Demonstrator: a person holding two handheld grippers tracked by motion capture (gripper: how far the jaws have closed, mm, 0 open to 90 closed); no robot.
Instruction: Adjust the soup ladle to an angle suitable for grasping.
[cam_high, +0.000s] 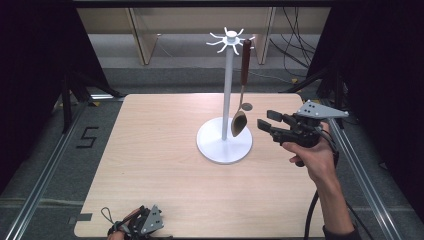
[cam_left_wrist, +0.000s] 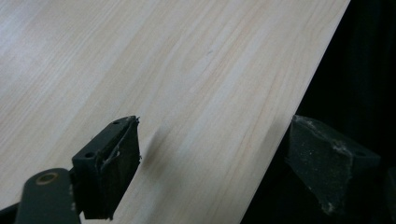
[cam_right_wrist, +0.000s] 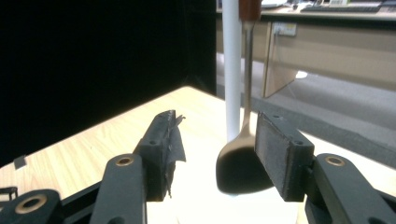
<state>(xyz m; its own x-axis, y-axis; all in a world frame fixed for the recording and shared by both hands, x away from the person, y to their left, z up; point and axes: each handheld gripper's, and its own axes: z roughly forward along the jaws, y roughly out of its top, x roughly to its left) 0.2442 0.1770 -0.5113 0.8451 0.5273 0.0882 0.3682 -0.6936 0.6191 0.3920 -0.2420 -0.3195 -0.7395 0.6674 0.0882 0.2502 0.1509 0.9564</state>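
Observation:
A white stand (cam_high: 228, 85) with hooked arms at its top rises from a round white base (cam_high: 215, 147) near the middle of the wooden table (cam_high: 160, 165). A ladle (cam_high: 240, 117) with a brown handle hangs from one hook, its bowl just above the base. My right gripper (cam_high: 266, 123) is open just right of the ladle's bowl, held by a hand (cam_high: 312, 157). In the right gripper view the bowl (cam_right_wrist: 236, 168) hangs a little beyond the open right gripper (cam_right_wrist: 215, 149), beside the pole (cam_right_wrist: 232, 70). My left gripper (cam_high: 137, 222) rests at the table's front left edge; the left gripper (cam_left_wrist: 215, 161) is open over bare wood.
Black curtains stand at both sides. Metal rails (cam_high: 45, 175) run along the table's left and right. Desk legs (cam_high: 145, 40) and cables (cam_high: 295, 45) lie on the floor behind the table. A black marking (cam_high: 86, 137) sits on the floor at left.

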